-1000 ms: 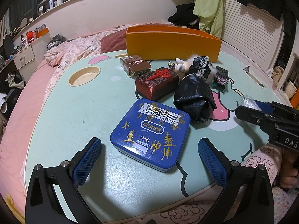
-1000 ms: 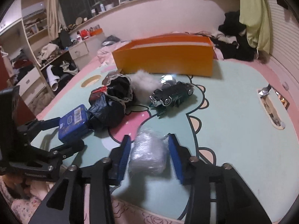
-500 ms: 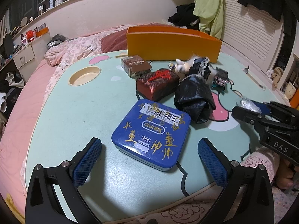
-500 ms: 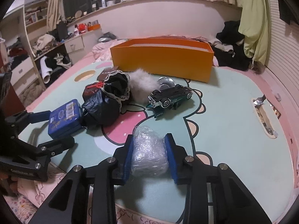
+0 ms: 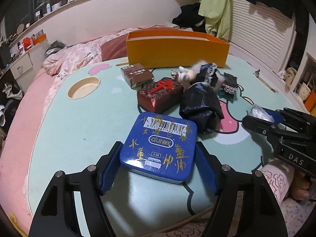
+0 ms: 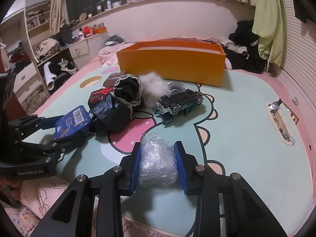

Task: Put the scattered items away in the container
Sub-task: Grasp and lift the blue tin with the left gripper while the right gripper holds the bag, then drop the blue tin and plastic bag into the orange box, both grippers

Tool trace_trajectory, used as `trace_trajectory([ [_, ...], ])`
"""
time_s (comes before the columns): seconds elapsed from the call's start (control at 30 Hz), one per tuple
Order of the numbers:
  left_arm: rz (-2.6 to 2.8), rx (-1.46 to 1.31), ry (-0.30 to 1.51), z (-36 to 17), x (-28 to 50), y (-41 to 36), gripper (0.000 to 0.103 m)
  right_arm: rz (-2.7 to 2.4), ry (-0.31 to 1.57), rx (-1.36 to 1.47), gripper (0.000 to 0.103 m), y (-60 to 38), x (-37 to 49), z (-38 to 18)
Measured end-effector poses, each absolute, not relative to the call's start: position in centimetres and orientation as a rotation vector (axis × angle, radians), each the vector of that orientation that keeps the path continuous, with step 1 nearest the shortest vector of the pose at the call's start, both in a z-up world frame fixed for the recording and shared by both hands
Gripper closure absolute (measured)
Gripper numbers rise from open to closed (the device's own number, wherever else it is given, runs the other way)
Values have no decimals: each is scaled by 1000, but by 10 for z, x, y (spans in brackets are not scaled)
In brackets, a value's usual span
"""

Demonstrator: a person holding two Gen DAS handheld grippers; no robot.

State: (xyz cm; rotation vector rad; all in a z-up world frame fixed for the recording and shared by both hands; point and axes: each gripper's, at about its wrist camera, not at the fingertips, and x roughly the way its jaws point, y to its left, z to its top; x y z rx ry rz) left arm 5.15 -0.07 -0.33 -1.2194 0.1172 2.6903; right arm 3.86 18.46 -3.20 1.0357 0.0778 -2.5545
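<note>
Blue tin (image 5: 159, 146) between left claw (image 5: 158, 169) pads (touching)

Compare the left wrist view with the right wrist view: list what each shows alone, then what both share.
Left wrist only: the brown box's top face in full, and the printing on the blue tin clamped by the left gripper.

Right wrist only: the toy car lying upside down, a foil scrap at the table's edge, and the clear plastic wad squeezed in the right gripper.

Both: orange container, black plastic bag, red box, tin and wad.
</note>
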Motion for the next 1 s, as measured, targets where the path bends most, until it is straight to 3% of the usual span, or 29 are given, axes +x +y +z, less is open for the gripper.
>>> trace_trajectory([
  [0.33,2720,-1017,72,55,61,-3,31,-2536,-29,1019,73,199,37,-13],
  [0.6,2748,-871,125,114,3,10,31,-2514,-100,923,73,203,-9,44],
  [0.83,2744,-950,62,117,-89,19,31,-2520,-156,905,73,200,-99,79],
  [1.0,2777,-1037,52,96,-149,27,31,-2534,-209,1031,73,197,-164,63],
])
